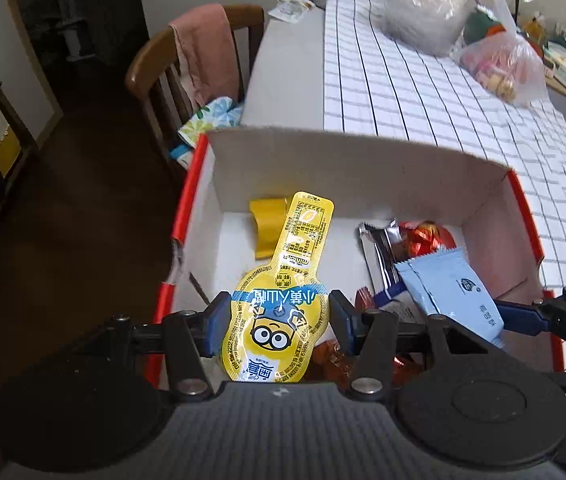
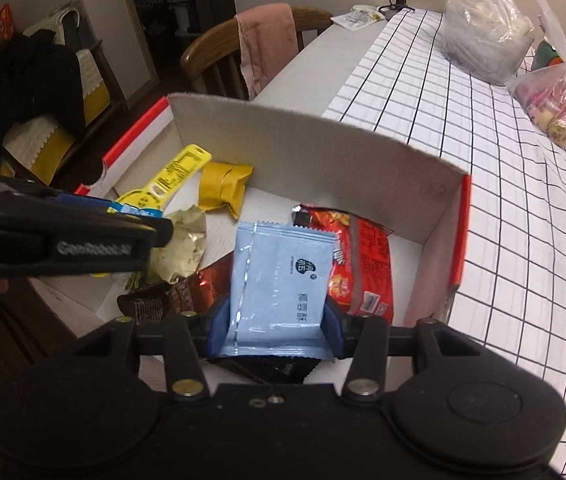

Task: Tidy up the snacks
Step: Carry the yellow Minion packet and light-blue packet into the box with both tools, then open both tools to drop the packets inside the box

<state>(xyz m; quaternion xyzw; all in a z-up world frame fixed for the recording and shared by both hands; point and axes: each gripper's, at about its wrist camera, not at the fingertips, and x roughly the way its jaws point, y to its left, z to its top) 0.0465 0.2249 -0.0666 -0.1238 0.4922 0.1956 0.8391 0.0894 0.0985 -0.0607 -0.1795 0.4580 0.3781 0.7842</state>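
Left gripper (image 1: 279, 322): blue pads clamped on the round lower part of a yellow pouch (image 1: 283, 280) with a goggle-eyed cartoon face. The pouch's narrow neck sticks out ahead of the fingers, over the open box (image 1: 347, 168). Gripper tilted steeply down into the box.

Right gripper (image 2: 277, 320): pads closed on the sides of a pale blue packet (image 2: 283, 284), near its lower edge. The packet stands out ahead of the fingers, flat face to the camera, above the box floor.

Box: white cardboard inside, red outer edges, tall flap at the far side from both grippers. It sits at the near end of a table with a grid-pattern cloth (image 2: 503, 168).

In the box, ahead of the right gripper: a red packet (image 2: 363, 264) just right of and behind the blue one; a mustard-yellow wrapped snack (image 2: 225, 188) further ahead to the left; a crumpled pale-gold wrapper (image 2: 181, 248) to the left; dark brown and red-foil wrappers (image 2: 179, 292) near the left finger.

Left gripper appears at the left of the right wrist view, beside the box.
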